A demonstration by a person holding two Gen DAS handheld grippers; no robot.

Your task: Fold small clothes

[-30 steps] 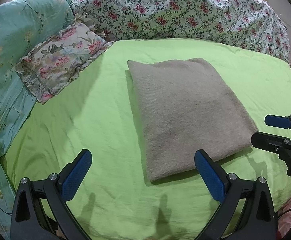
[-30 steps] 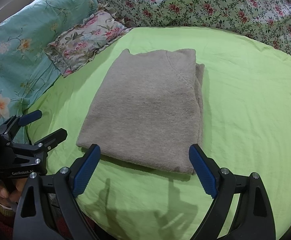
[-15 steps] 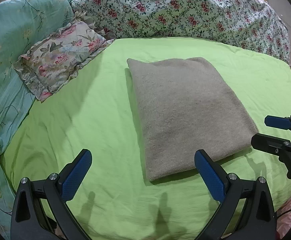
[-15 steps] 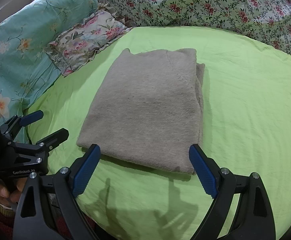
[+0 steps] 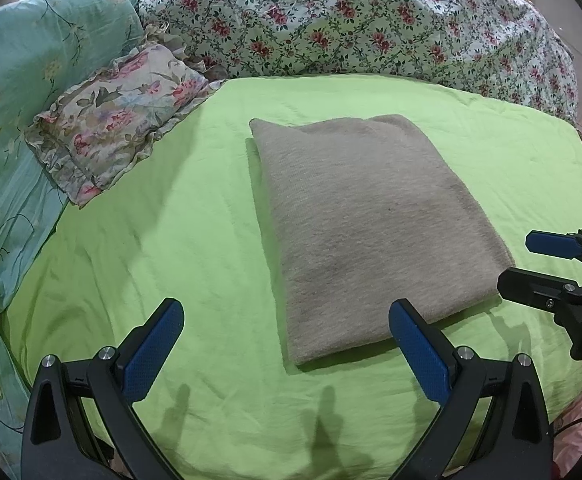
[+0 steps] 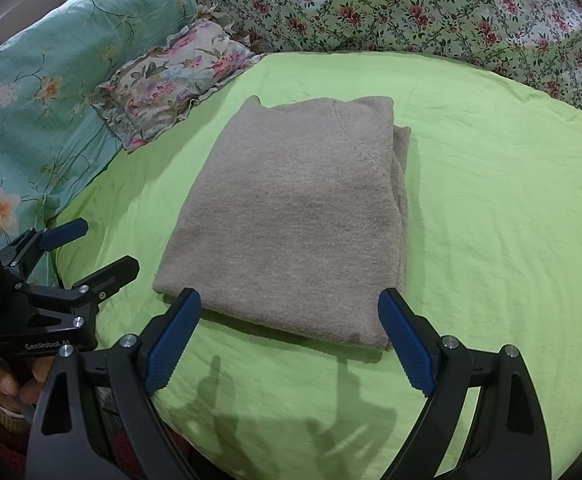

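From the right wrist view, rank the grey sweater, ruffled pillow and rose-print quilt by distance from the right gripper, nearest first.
From the right gripper:
1. Grey sweater: folded on the green sheet, its near edge just beyond the fingertips.
2. Ruffled pillow: farther back, to the left.
3. Rose-print quilt: farthest, bunched across the back of the bed.

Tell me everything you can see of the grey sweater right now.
The grey sweater is a fuzzy knit, folded into a neat rectangle lying flat on the green sheet. A raglan seam shows near its far right corner, and lower layers peek out along the right edge. Neither gripper touches it; both hover open at its near edge.
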